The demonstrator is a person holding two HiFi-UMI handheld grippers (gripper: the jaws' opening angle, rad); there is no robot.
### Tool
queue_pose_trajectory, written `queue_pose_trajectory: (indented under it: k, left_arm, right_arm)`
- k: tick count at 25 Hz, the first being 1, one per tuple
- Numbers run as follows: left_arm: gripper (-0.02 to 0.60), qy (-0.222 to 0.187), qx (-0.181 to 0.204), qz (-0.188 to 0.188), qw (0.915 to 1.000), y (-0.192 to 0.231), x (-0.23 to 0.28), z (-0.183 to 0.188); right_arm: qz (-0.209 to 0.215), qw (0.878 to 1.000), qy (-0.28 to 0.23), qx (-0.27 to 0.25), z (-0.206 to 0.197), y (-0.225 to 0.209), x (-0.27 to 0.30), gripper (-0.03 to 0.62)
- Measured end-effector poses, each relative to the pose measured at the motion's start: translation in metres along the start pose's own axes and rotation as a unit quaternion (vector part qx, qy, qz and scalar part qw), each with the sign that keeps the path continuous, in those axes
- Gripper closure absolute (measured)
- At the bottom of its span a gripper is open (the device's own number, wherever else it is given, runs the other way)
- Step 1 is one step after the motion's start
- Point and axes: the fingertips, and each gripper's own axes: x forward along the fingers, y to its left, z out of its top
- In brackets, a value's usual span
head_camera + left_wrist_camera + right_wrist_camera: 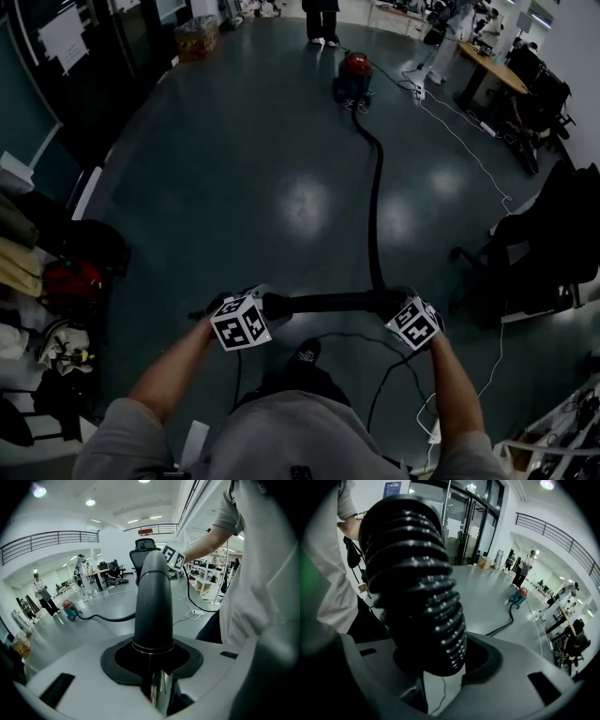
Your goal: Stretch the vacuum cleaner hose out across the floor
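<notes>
- The left gripper (152,658) has its fingers (84,667) pinching the smooth end tube (153,602) of the hose.
- The right gripper (440,663) has its fingers (520,667) pinching the bumpy part of the hose (417,588).
- In the head view, the held end goes sideways between the two grippers, low in the middle of the frame. It looks lifted off the floor (234,187).
- From the right gripper, the hose runs up the frame to the red vacuum cleaner (354,77) at the top middle. It lies almost straight, with a small bend near the vacuum cleaner.
- I think most of the job is done, because the long part already lies stretched out.
- What looks left is to pull the last bend straight and lay the held end down.
- Count: two grippers, one hose, one vacuum cleaner.
</notes>
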Motion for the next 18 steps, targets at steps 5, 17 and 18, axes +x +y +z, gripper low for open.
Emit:
queue_pose_trajectory:
  k: [5, 17, 18]
  left_arm:
    - [0.453, -0.016, -0.014, 0.026, 0.9994, -0.037, -0.046, -0.025]
    - [0.454, 0.018, -0.1, 0.052, 0.9934, -0.154, -0.069, -0.053]
    - [0.454, 0.023, -0.103, 0.059, 0.9927, -0.16, -0.065, -0.048]
  right_arm:
    - [0.013, 1.0, 0.008, 0.027, 0.014, 0.064, -0.005, 0.422]
    - [0.072, 0.996, 0.003, -0.048, -0.013, 0.152, -0.006, 0.421]
    - [0.063, 0.996, -0.001, -0.057, -0.019, 0.147, -0.006, 0.421]
